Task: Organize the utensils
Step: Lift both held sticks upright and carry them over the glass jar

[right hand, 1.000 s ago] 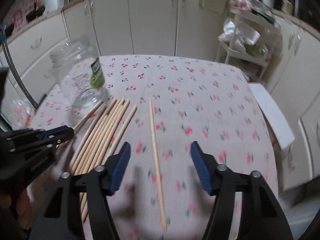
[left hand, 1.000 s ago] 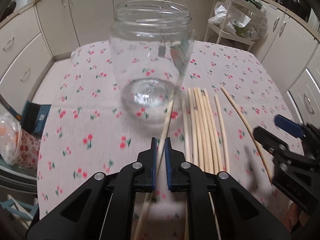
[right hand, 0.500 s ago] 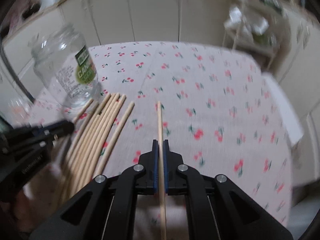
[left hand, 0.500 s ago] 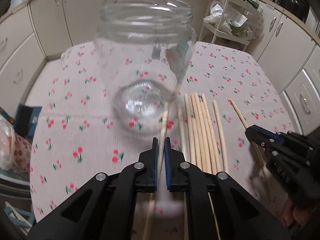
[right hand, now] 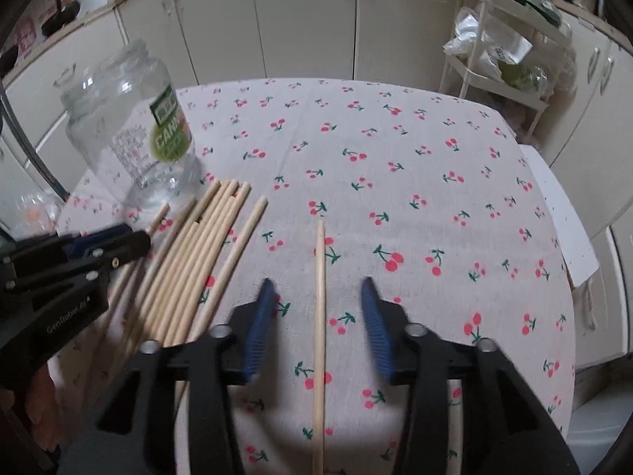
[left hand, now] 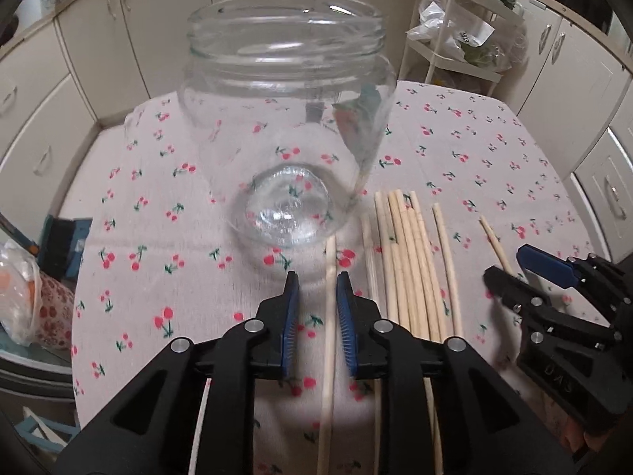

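An empty glass jar (left hand: 285, 150) stands upright on the cherry-print tablecloth (left hand: 158, 261); the right wrist view shows its green label (right hand: 130, 126). Several wooden chopsticks (left hand: 407, 261) lie side by side just right of it (right hand: 198, 261). My left gripper (left hand: 316, 283) is opening in front of the jar. One chopstick (left hand: 329, 316) lies between its blue pads, close to the right pad but not pressed. My right gripper (right hand: 318, 289) is also opening, astride a single chopstick (right hand: 319, 297) lying apart on the cloth. Each gripper shows in the other's view (left hand: 508, 265) (right hand: 134, 237).
Cream cabinets ring the table. A white wire rack (left hand: 455, 51) with bags stands beyond the far right corner. A blue object (left hand: 63, 237) and a plastic bag (left hand: 19, 297) sit past the left edge. A white board (right hand: 561, 217) lies off the right edge.
Half a second ago both grippers were shut on their chopsticks; now both pairs of jaws have parted and the sticks lie loose between them. The jar looks closer in the left view.
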Action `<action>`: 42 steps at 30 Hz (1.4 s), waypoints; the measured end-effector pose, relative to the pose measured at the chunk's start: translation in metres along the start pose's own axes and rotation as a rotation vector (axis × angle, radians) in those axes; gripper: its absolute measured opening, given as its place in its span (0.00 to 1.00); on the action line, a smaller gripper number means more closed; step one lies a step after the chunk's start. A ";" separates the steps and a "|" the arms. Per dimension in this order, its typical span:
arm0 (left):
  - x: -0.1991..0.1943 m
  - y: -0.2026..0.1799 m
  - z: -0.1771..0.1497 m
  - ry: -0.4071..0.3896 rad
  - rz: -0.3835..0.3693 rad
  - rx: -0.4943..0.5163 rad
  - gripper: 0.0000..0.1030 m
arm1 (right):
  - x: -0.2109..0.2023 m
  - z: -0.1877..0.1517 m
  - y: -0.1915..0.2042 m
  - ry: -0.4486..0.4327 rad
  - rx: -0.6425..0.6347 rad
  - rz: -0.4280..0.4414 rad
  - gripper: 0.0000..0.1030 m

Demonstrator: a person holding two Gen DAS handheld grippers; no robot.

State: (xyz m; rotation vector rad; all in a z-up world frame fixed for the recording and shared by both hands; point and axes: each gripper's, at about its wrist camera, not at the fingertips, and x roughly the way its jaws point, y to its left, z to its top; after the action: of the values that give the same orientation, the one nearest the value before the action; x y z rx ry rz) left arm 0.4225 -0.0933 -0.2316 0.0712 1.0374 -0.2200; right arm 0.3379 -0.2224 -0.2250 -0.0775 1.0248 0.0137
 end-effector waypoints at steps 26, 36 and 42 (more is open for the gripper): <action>-0.179 0.041 0.028 -0.467 -0.244 -0.139 0.05 | -0.140 0.050 0.001 -0.442 0.276 0.394 0.05; -0.192 0.057 0.103 -0.722 -0.218 -0.283 0.05 | -0.144 0.107 0.001 -0.627 0.350 0.415 0.05; -0.179 0.073 0.126 -0.799 -0.206 -0.363 0.05 | -0.129 0.142 0.007 -0.713 0.394 0.440 0.05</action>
State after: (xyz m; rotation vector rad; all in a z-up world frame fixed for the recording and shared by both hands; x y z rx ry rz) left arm 0.4574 -0.0165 -0.0173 -0.4260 0.2722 -0.2159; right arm 0.3919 -0.2020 -0.0420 0.4850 0.3010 0.2240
